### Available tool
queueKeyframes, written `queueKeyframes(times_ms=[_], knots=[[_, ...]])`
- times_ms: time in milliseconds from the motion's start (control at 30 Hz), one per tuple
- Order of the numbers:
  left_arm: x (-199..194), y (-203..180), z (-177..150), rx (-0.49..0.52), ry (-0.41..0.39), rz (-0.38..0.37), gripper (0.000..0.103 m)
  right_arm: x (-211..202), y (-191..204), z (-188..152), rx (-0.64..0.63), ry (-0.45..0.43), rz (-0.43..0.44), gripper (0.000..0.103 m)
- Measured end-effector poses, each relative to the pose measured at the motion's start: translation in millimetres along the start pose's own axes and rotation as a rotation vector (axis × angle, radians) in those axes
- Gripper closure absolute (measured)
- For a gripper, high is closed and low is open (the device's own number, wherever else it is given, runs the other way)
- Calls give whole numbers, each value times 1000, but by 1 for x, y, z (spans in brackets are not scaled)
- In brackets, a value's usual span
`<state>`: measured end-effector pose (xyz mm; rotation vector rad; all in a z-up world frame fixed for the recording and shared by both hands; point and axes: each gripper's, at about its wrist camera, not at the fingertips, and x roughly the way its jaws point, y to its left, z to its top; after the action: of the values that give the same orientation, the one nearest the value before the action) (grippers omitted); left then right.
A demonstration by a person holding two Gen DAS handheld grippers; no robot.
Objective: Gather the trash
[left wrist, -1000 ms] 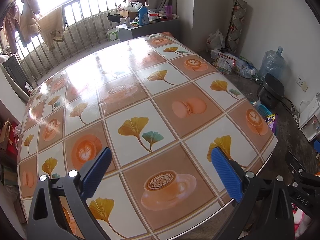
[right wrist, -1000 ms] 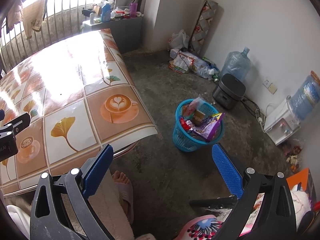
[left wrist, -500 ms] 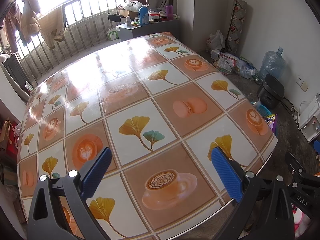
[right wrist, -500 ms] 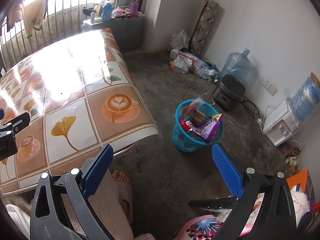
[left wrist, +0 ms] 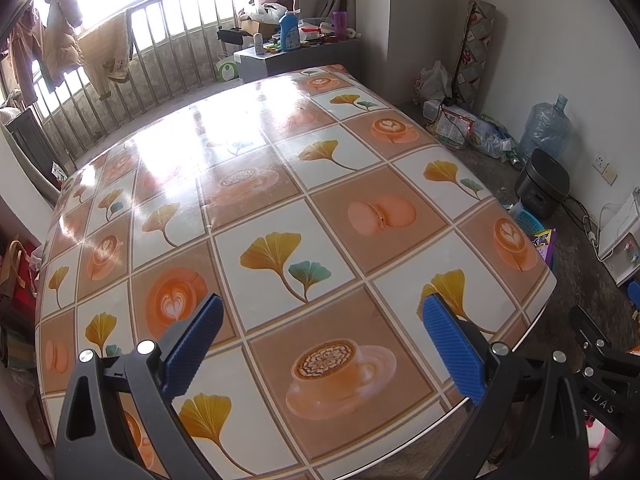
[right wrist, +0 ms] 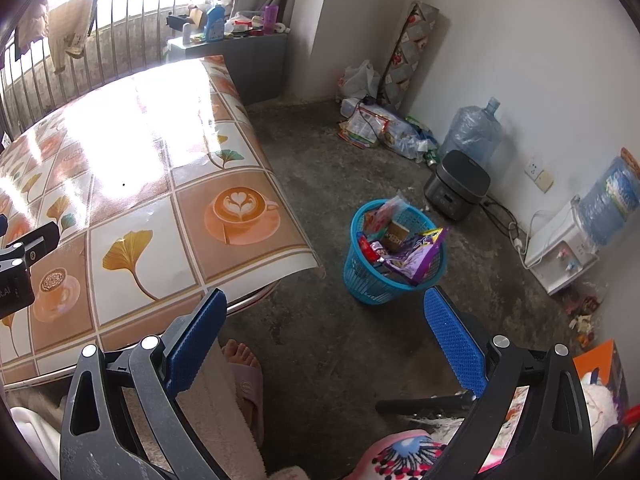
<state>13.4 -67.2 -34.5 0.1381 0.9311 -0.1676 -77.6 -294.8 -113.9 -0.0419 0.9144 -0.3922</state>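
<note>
A blue plastic basket [right wrist: 394,276] stands on the concrete floor to the right of the table, stuffed with wrappers, a purple snack bag [right wrist: 418,254] hanging over its rim. Its edge also peeks past the table corner as the blue basket [left wrist: 528,220] in the left wrist view. My right gripper [right wrist: 320,318] hangs open over the floor, short of the basket, with nothing between its blue pads. My left gripper [left wrist: 320,322] is open above the near part of the table [left wrist: 280,168], which has a glossy cloth printed with coffee cups and ginkgo leaves and carries no trash that I can see.
A person's foot in a slipper [right wrist: 244,372] is on the floor beside the table edge. A black cooker [right wrist: 458,190], water jugs [right wrist: 474,130] and a dispenser [right wrist: 560,248] line the right wall. Bags and packets [right wrist: 380,128] lie in the corner. A cluttered cabinet [left wrist: 296,50] stands behind the table.
Hardly anything differs; the left wrist view has drifted very slightly, and both grippers stay open and empty.
</note>
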Motion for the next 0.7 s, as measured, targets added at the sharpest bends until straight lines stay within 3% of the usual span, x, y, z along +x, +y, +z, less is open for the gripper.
queueKeyframes(times_ms=[700], knots=[[0,0,-1,-1,1,0,5,0,-2,1,-2,-2,1,8]])
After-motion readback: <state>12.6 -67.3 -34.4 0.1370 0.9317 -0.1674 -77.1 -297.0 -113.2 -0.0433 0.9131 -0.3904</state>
